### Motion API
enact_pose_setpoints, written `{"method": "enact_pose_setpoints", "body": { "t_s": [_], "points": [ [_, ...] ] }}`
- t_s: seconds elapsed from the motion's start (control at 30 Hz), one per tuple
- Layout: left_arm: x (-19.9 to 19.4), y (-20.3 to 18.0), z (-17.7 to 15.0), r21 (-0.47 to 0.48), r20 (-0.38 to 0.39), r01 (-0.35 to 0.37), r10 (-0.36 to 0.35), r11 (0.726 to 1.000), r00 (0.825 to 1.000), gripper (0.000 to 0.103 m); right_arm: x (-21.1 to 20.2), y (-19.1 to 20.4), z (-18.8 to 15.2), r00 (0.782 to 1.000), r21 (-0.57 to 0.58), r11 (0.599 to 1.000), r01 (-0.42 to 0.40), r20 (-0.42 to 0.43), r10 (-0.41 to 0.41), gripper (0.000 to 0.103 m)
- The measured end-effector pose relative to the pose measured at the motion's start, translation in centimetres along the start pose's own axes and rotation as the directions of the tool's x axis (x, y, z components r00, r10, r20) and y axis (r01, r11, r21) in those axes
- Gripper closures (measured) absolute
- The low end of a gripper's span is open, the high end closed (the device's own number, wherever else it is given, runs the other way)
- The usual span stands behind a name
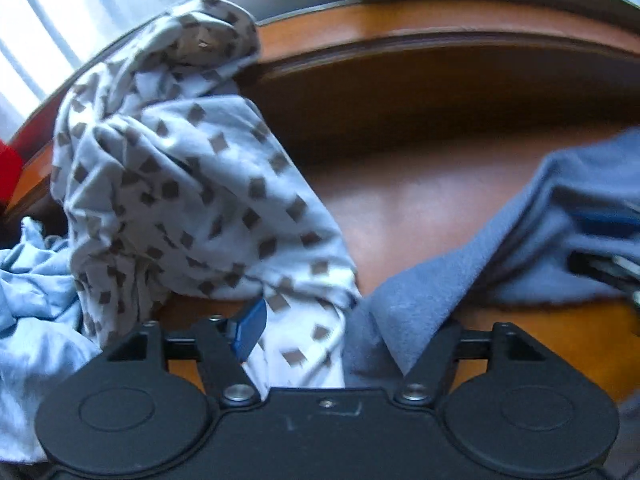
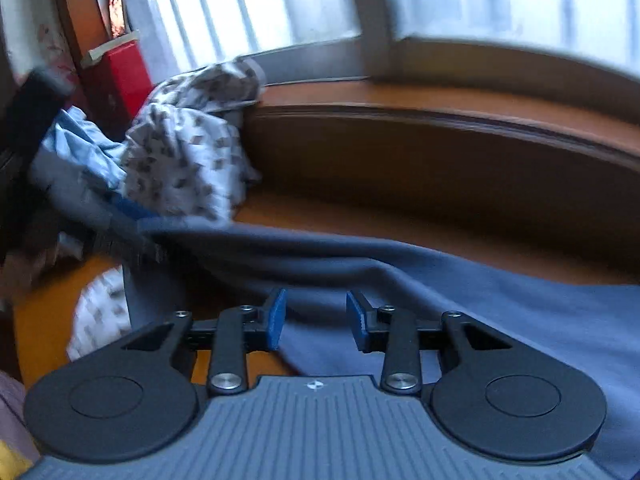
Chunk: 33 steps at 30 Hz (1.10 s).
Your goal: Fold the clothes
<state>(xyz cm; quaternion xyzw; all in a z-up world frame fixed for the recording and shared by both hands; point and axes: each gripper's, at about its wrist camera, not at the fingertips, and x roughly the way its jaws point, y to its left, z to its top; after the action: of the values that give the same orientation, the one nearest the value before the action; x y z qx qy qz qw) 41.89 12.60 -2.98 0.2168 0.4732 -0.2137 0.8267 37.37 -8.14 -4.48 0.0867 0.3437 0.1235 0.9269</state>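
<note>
Blue-grey garment [image 2: 440, 280] lies under our right tool [image 2: 316, 318], pads apart; left tool [image 1: 304, 332] spread wide amid cloth.

Brown wooden tabletop [image 2: 360, 216] with raised sill along far edge. Blue-grey fleece garment [image 2: 440, 292] spread across near side. White brown-patterned garment [image 2: 188, 160] heaped at far left corner, draped onto sill. Light-blue crumpled garment [image 1: 36, 272] just beside it, left edge.

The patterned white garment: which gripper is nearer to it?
Left. The left gripper has the patterned white garment draped right across its fingers, while the right gripper sits open over the blue-grey cloth, well away from it.
</note>
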Motion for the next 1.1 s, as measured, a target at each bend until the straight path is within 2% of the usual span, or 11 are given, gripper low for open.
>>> {"method": "enact_pose_setpoints", "body": {
  "t_s": [0.1,0.17,0.3,0.4,0.5,0.6,0.63,0.73,0.83,1.0,1.1],
  "points": [
    [-1.2,0.0,-1.4,0.02,0.014,0.032,-0.032,0.999,0.999,0.038,4.3,1.7,1.8,0.999,0.034,0.999,0.012,-0.03,-0.011,0.066],
    [-2.0,0.1,-2.3,0.033,0.023,0.052,-0.053,0.998,0.998,0.037,7.0,1.9,2.7,0.99,0.043,0.993,0.109,-0.096,-0.105,0.068],
    [-4.5,-0.3,-3.7,0.082,0.092,0.055,-0.063,0.995,0.994,0.035,8.2,2.9,4.2,0.977,0.039,0.979,0.201,-0.077,-0.198,0.067],
    [-5.3,-1.7,-3.9,0.14,0.144,0.051,-0.071,0.989,0.987,0.033,4.1,3.5,3.5,0.985,0.049,0.984,0.171,0.024,-0.172,0.065],
    [-5.8,-3.8,-3.4,0.191,0.181,0.075,-0.11,0.979,0.977,0.032,-2.1,2.2,1.7,0.977,0.073,0.978,0.196,0.076,-0.201,0.062],
    [-5.5,-6.8,-2.2,0.223,0.181,0.106,-0.148,0.969,0.972,0.032,-8.2,-1.1,-0.4,0.946,0.077,0.949,0.307,0.084,-0.313,0.061],
    [-5.5,-8.1,-1.9,0.235,0.183,0.114,-0.159,0.965,0.97,0.032,-10.2,-2.7,-1.1,0.926,0.072,0.928,0.366,0.074,-0.371,0.061],
    [-5.3,-12.1,-0.7,0.269,0.184,0.135,-0.188,0.954,0.965,0.031,-16.1,-8.3,-3.4,0.842,0.067,0.843,0.534,0.037,-0.537,0.061],
    [-4.2,-17.7,0.8,0.295,0.173,0.132,-0.188,0.946,0.967,0.029,-21.2,-16.3,-5.8,0.751,0.127,0.743,0.657,-0.028,-0.659,0.061],
    [-0.9,-26.3,3.4,0.267,0.149,0.032,-0.074,0.963,0.986,0.029,-24.3,-28.4,-8.7,0.702,0.148,0.687,0.711,-0.104,-0.705,0.061],
    [0.9,-30.5,4.8,0.244,0.1,-0.012,-0.013,0.97,0.995,0.029,-23.5,-33.0,-10.2,0.718,0.122,0.707,0.696,-0.131,-0.684,0.062]
  ]
}}
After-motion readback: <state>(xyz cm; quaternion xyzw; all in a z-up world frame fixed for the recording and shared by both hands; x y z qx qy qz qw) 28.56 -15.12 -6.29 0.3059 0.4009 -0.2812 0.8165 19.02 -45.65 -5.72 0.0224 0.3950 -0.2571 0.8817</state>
